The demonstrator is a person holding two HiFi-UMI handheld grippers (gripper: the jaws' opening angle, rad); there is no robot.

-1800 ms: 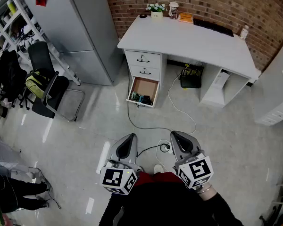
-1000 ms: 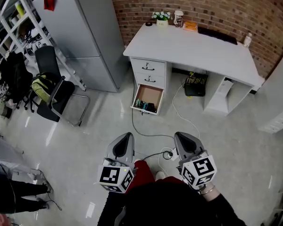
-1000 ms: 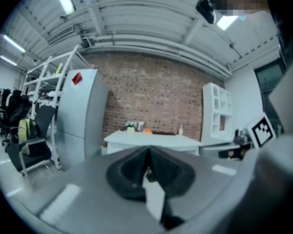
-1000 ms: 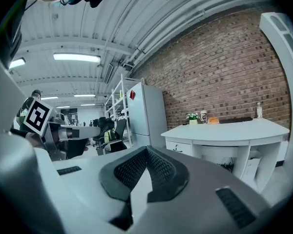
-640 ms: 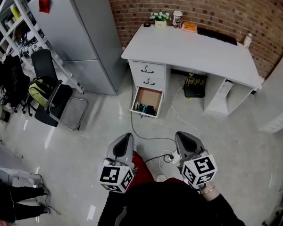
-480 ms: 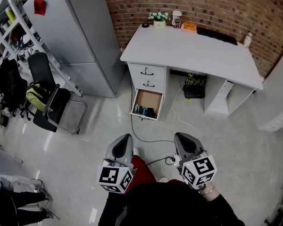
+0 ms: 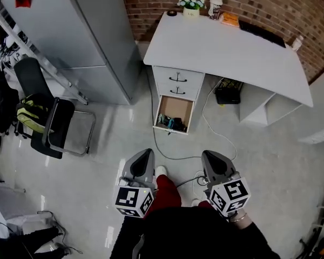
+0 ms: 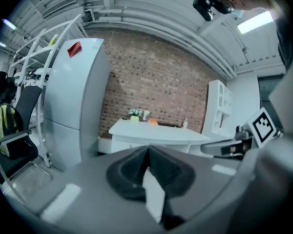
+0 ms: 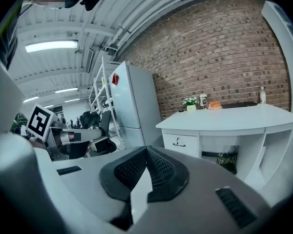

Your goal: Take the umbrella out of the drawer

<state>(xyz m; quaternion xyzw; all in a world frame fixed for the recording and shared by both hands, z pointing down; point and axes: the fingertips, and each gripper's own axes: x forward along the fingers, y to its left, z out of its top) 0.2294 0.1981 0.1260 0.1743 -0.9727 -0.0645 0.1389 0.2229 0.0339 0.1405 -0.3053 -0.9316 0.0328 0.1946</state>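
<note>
Currently, left to right: black chair (image 7: 46,125) and grey refrigerator (image 7: 81,36) stand at the left. Left claw (image 7: 142,158) is fully closed with nothing in it, held over the floor. Bottom drawer (image 7: 175,108) of the white table (image 7: 232,47) stands open, well ahead of both claws. Dark and teal items lie at its near end; umbrella not distinguishable among them. Right claw (image 7: 211,159) is likewise closed and empty, level with the left.

The open drawer (image 7: 176,107) holds a dark and teal jumble at its front — too small to tell apart. The refrigerator (image 7: 75,36) runs off the top edge, and the left gripper view is blurred.
</note>
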